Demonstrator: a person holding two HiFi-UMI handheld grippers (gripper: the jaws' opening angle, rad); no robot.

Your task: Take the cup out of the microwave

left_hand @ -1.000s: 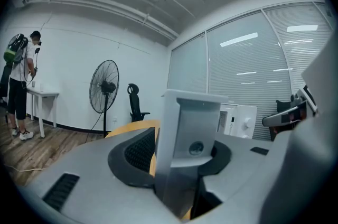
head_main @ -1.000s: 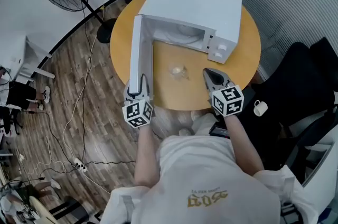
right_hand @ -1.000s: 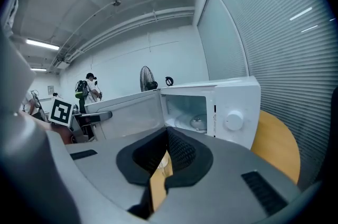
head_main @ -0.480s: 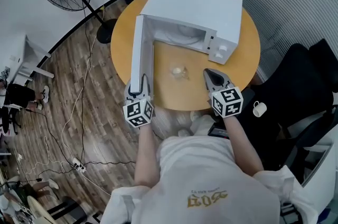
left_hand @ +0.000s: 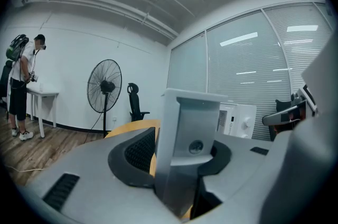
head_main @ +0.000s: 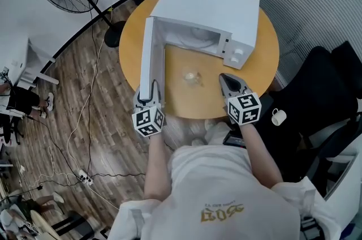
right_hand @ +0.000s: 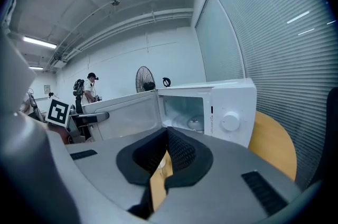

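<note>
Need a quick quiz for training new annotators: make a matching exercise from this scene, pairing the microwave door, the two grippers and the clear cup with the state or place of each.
Things:
1. microwave door
2. left gripper
3. right gripper
4. clear cup

States or places:
A. shut, holding nothing
B. standing on the table in front of the microwave
C. swung wide open
D. shut on the door's free edge

Pairs: 1-C, 2-D, 3-A, 4-B
</note>
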